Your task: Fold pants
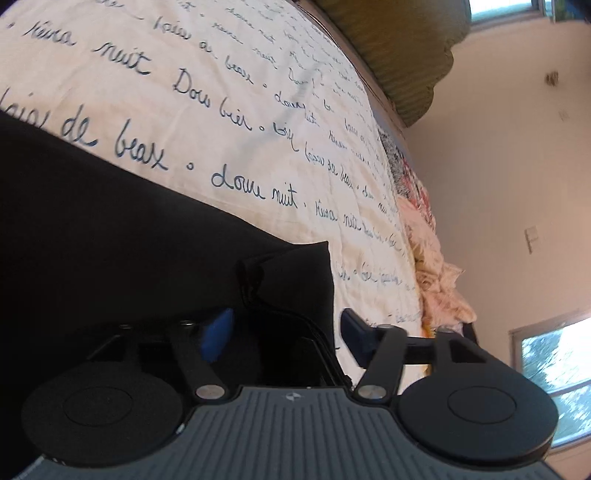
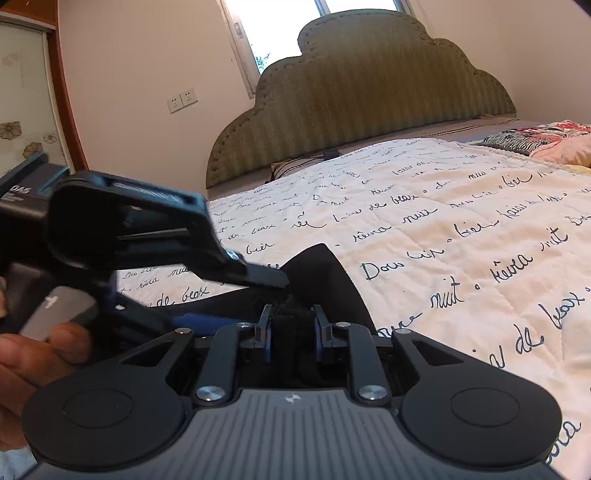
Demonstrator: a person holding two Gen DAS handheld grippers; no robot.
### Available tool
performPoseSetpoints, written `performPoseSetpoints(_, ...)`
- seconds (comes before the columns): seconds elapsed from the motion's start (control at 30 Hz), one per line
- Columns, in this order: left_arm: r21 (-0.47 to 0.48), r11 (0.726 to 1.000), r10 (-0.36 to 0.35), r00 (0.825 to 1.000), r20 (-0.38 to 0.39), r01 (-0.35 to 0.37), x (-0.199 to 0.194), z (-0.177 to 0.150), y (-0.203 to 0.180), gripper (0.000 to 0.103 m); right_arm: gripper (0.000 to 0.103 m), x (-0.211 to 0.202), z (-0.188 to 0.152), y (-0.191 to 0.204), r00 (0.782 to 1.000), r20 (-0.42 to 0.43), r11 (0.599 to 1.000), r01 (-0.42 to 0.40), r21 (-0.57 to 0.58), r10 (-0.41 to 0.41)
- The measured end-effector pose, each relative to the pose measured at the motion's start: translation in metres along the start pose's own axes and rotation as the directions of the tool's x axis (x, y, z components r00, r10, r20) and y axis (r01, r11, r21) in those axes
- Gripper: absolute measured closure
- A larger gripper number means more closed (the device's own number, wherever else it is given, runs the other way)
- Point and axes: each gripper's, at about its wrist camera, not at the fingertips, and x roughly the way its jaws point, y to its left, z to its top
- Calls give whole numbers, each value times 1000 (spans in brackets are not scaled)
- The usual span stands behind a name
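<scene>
Daylight comes through the window [image 2: 280, 22] behind the headboard [image 2: 362, 96], and it is blown out to white. A second window [image 1: 557, 373] also glares. The quilt [image 1: 229, 122] is bright and evenly lit. My black pants [image 1: 110, 229] show almost no detail. Edges bend strongly, and my left gripper [image 2: 236, 291] is blurred.

the black pants [image 1: 92, 229] run off the left edge; blurred left gripper [image 2: 229, 291] hides part.

- left gripper [image 1: 284, 332]: black linkage arms, blue finger pads, silver pivot screws, ribbed grey body
- right gripper [image 2: 292, 325]: same build, small logo on grey plate
- hand [image 2: 33, 354]: bare, no sleeve visible
</scene>
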Motion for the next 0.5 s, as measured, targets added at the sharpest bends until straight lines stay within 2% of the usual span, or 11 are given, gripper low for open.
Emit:
performPoseSetpoints(0.13, -10, 1000, 13, 1000, -8, -13, 8, 1, -5, 35, 85, -9, -3, -1, 998, 45, 999, -40, 11, 40)
performPoseSetpoints(0.23, -53, 999, 7, 1000, -18, -8, 19, 1, -8, 35, 85, -19, -6, -2, 993, 101, 998, -68, 13, 66)
performPoseSetpoints(0.27, -68, 998, 8, 1000, -22, -9, 24, 2, -8, 39, 85, -21, -6, -3, 991, 111, 997, -76, 18, 74)
performPoseSetpoints(0.3, -79, 997, 14, 1000, -20, -16, 27, 3, -9, 45, 85, -22, -6, -4, 990, 113, 996, -84, 23, 81)
performPoseSetpoints(0.37, -79, 996, 43, 999, -26, -45, 36, 7, -9, 82, 83, -20, -6, -6, 988, 87, 991, -128, 33, 125)
performPoseSetpoints(0.4, -68, 995, 68, 997, -31, -70, 39, 8, -8, 91, 83, -16, -5, -6, 989, 57, 990, -135, 33, 133)
performPoseSetpoints(0.43, -52, 994, 90, 996, -23, -91, 41, 9, -6, 96, 83, -13, -4, -5, 990, 29, 990, -140, 29, 139)
performPoseSetpoints(0.5, -33, 994, 101, 995, -6, -102, 39, 11, -2, 95, 81, -14, -4, -4, 986, 24, 985, -168, 25, 168)
